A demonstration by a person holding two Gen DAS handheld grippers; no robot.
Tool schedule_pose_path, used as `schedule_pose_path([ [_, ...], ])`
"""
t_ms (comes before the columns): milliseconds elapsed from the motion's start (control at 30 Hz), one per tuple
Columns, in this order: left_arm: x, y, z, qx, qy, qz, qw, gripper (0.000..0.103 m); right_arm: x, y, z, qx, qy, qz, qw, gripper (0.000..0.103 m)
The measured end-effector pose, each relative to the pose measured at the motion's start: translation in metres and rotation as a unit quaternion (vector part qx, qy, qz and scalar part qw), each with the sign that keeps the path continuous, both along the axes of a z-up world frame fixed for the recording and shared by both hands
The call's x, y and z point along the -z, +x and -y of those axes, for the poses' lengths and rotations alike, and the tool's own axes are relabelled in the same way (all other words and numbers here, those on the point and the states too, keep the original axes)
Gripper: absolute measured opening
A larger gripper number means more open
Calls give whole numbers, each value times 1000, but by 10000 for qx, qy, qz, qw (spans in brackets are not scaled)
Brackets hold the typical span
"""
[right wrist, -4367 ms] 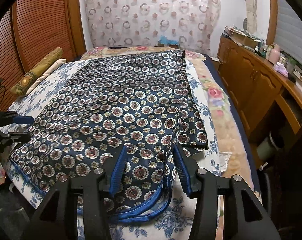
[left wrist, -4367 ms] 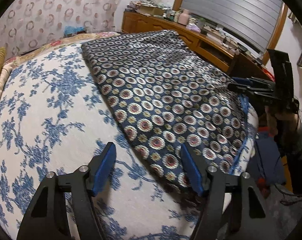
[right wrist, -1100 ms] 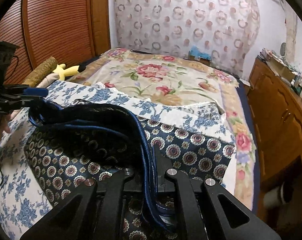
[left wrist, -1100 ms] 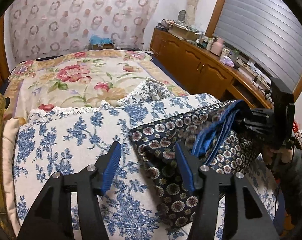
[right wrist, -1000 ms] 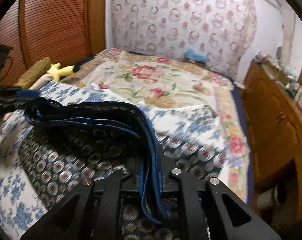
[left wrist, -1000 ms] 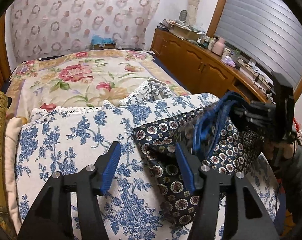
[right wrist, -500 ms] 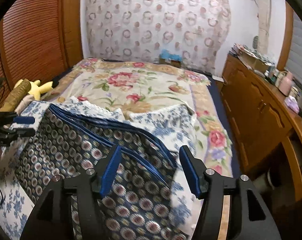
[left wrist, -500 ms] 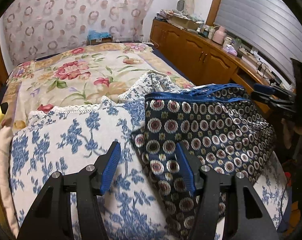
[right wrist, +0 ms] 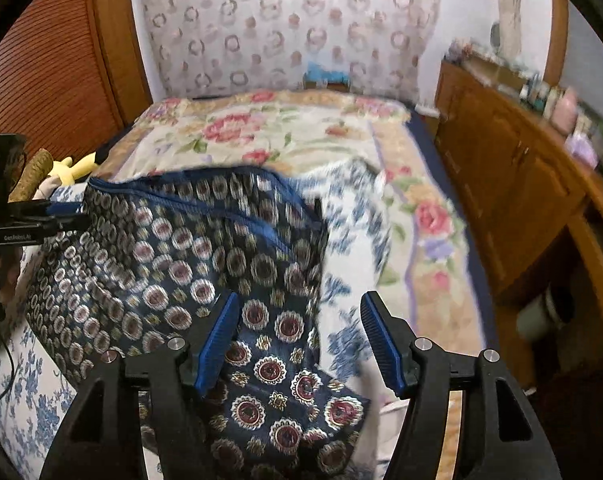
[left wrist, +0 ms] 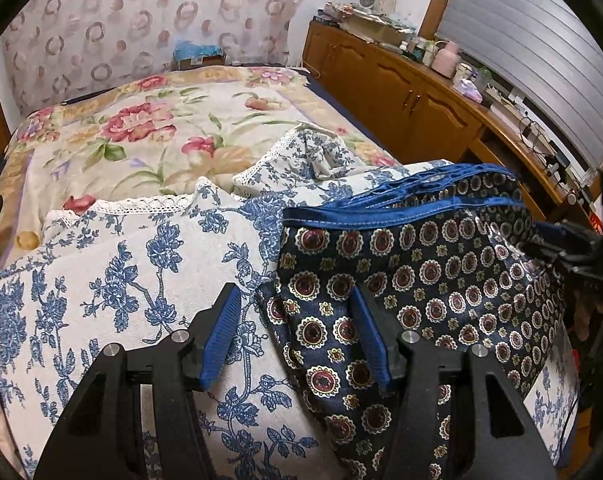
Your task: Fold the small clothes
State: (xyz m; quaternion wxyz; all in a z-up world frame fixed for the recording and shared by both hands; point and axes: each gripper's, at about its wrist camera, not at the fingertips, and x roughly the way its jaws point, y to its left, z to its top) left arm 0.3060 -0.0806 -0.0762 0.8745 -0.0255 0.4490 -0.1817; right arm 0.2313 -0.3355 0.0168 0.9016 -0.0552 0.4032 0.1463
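Observation:
A navy garment with red and white medallions and blue trim (left wrist: 433, 276) lies folded on the blue-floral white cloth (left wrist: 113, 276) on the bed. It also shows in the right wrist view (right wrist: 189, 256). My left gripper (left wrist: 295, 336) is open and empty over the garment's left edge. My right gripper (right wrist: 301, 340) is open and empty over the garment's right corner. Each gripper shows in the other's view: the right one (left wrist: 569, 256) at the far right, the left one (right wrist: 25, 220) at the far left.
The floral bedspread (left wrist: 141, 128) covers the far half of the bed. A wooden sideboard (left wrist: 413, 96) with clutter runs along the right. A wooden sliding door (right wrist: 57, 64) stands at the left, with a rolled cushion (right wrist: 33, 176) and a yellow toy (right wrist: 75, 166) beside it.
The right gripper let go of the garment's folded blue edge and opened. The garment now lies folded on the bed. Both grippers drew back slightly.

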Motion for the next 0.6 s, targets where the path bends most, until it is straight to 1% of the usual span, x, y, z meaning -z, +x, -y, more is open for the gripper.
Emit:
schedule_pose_path([
  [67,1,0,0,-6,-40,-10,10000,58,8,9,1,11,73,-132,9999,65],
  [200,2,-1,1,77,-115,41,9999,56,13,27,4,-80,438,-343,9984,65],
  [333,2,2,4,185,-152,41,9997,49,9,38,-2,-331,351,-338,9983,65],
  [367,2,3,4,224,-186,39,9996,45,10,38,-1,-402,323,-332,9981,63],
  [400,2,4,5,245,-212,37,9995,43,10,39,-4,-473,279,-326,9980,55],
  [433,2,5,5,267,-238,27,9994,34,9,40,-7,-536,243,-334,9977,52],
  [467,3,5,5,315,-282,-6,9991,24,9,40,-7,-577,212,-340,9975,43],
  [500,3,5,6,377,-353,-34,9987,20,8,38,-9,-633,167,-335,9973,32],
  [533,2,4,7,425,-375,-26,9984,13,8,38,-11,-723,164,-339,9967,25],
  [567,0,1,10,488,-310,28,9983,10,7,37,-13,-855,193,-325,9956,17],
  [600,-4,-4,12,531,-238,112,9982,9,7,33,-14,-884,141,-261,9956,14],
])
